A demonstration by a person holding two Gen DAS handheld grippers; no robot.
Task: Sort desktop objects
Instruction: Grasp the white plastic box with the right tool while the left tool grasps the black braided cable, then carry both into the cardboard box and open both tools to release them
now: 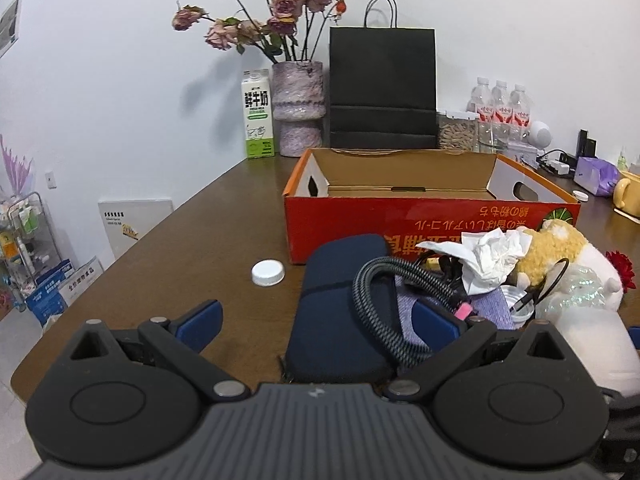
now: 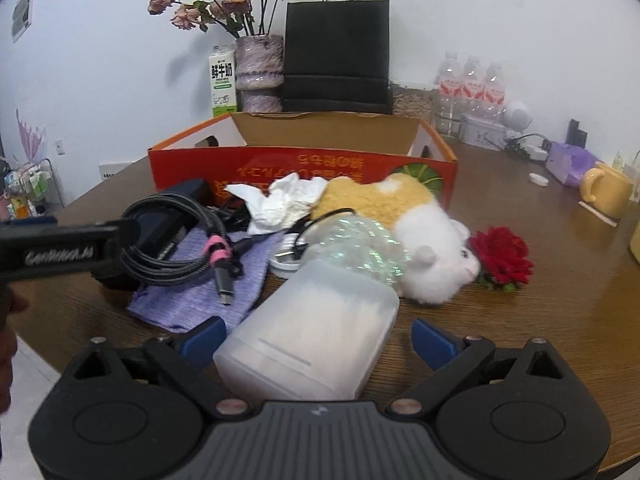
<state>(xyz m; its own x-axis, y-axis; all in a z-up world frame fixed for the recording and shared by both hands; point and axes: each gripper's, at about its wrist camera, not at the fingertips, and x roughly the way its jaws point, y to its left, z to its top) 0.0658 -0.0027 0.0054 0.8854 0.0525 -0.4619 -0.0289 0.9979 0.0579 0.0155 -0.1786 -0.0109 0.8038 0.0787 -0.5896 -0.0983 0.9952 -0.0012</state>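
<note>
Where the brown tabletop (image 1: 168,240) runs out toward the white wall, a white bottle cap (image 1: 268,273) lies alone at the left, just beside the near corner of the red cardboard box (image 1: 424,216), which stands open and looks empty in both views. The left claw (image 1: 318,322) is spread wide, its blue pads apart on either side of a navy pouch (image 1: 332,320) without pressing it; a coiled braided cable (image 1: 376,312) lies across the pouch's right half. Next comes the jumble in front of the box: a lilac cloth (image 2: 200,292) under the cable, a crumpled white tissue (image 2: 280,204), a yellow-and-white plush toy (image 2: 400,220) on its side, and a red artificial flower (image 2: 504,256) touching the toy's face. The right claw (image 2: 318,338) also stands wide, with a frosted white plastic container (image 2: 316,340) lying between its pads; the left pad sits right at the container's side, the right pad clear of it. Far right, a yellow mug (image 2: 608,192) stands well apart from the heap.
</note>
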